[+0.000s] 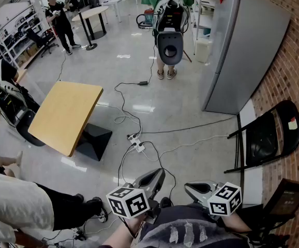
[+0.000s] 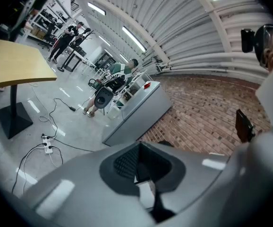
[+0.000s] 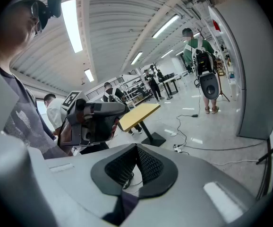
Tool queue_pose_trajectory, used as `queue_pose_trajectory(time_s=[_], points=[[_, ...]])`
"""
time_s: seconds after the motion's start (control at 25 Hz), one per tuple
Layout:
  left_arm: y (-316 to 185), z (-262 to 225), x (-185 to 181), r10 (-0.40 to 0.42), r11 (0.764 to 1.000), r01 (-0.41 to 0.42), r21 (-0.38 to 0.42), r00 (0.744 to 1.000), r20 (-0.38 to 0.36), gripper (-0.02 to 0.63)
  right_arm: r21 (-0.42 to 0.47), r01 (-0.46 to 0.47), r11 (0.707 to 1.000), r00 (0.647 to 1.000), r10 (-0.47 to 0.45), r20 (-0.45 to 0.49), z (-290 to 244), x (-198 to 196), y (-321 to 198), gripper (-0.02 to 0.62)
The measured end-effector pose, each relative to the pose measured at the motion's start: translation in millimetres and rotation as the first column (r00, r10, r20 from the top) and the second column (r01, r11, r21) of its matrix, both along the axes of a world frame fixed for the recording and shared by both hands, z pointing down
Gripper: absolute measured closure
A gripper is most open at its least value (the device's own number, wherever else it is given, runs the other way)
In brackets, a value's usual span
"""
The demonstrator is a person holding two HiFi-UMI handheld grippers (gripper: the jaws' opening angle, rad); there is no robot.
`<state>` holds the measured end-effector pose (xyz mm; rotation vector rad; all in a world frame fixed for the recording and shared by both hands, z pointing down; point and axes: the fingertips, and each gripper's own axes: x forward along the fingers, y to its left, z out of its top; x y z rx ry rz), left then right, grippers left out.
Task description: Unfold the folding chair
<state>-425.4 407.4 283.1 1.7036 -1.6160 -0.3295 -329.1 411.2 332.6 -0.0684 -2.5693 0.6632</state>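
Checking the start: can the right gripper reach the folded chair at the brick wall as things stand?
Probably not yet: the right gripper is shut, held low and well apart from the folded chair. Bare floor between leaves the way free.

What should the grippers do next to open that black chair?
Probably move toward the folding chair first: it leans folded against the brick wall, seemingly out of reach. The left gripper and right gripper are shut and empty near the body, so opening their jaws comes after.
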Motion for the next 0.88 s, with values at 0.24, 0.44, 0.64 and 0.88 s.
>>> queue_pose_trajectory(time_s=[0.24, 0.44, 0.64, 0.88], points=[[-9, -5, 10, 0.057, 0.998, -0.057, 0.003, 0.998, -0.033, 0.604, -0.033, -0.035, 0.999, 0.999, 0.035, -0.022, 3, 7, -2, 0.594], [-16, -14, 22, 0.039, 0.999, -0.039, 0.029, 0.999, -0.010, 0.604, -0.043, -0.024, 0.999, 0.999, 0.025, 0.028, 2, 12, -16, 0.594], [-35, -14, 47, 0.041, 0.999, -0.041, 0.000, 0.999, 0.010, 0.604, -0.073, -0.016, 0.997, 0.997, 0.021, 0.073, 1, 28, -37, 0.594], [-81, -24, 93, 0.099, 0.995, -0.098, -0.010, 0.994, 0.048, 0.604, -0.147, -0.090, 0.985, 0.987, 0.108, 0.122, -4, 64, -85, 0.594]])
